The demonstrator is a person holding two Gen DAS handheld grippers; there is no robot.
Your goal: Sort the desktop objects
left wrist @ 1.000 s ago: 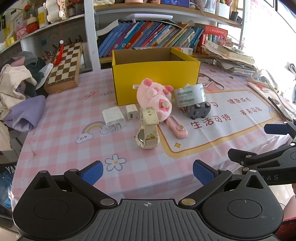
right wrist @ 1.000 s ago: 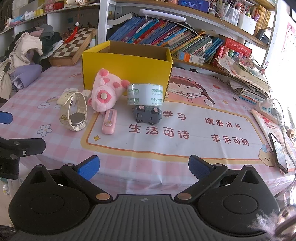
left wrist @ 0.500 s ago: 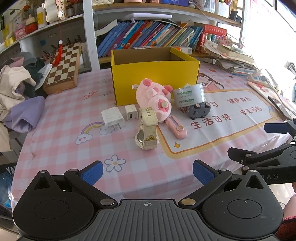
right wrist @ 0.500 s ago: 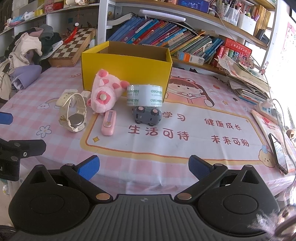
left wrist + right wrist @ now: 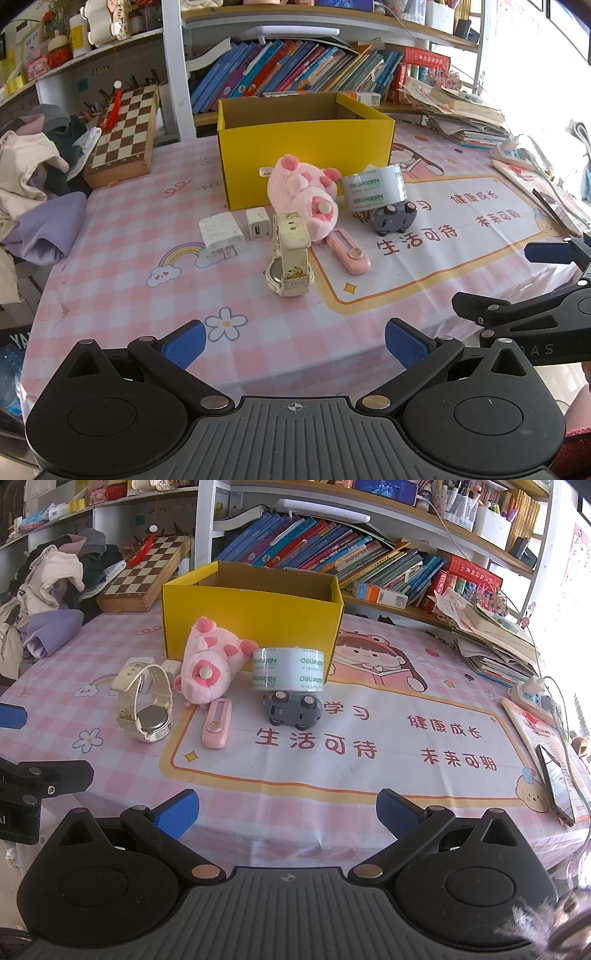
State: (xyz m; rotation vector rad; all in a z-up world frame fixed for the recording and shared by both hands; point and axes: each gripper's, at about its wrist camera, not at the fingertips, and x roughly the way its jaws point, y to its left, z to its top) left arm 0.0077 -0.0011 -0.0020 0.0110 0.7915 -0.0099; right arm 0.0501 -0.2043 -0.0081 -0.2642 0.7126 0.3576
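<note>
An open yellow box (image 5: 306, 151) (image 5: 251, 622) stands at the back of the pink checked table. In front of it lie a pink plush pig (image 5: 304, 192) (image 5: 210, 668), a roll of clear tape (image 5: 373, 188) (image 5: 289, 669), a grey toy car (image 5: 393, 218) (image 5: 293, 707), a pink utility knife (image 5: 349, 251) (image 5: 217, 728), a cream watch (image 5: 290, 254) (image 5: 146, 707) and two white chargers (image 5: 221, 233) (image 5: 257, 223). My left gripper (image 5: 293, 343) and right gripper (image 5: 286, 812) are both open and empty, hovering at the table's near edge, well short of the objects.
A wooden chessboard (image 5: 123, 133) leans at the back left beside a pile of clothes (image 5: 33, 184). Books fill the shelf (image 5: 303, 70) behind the box. Stacked papers (image 5: 495, 638), a power strip (image 5: 532, 694) and a phone (image 5: 556, 782) lie along the right edge.
Both grippers have crept slightly forward toward the objects. Nothing on the table has moved.
</note>
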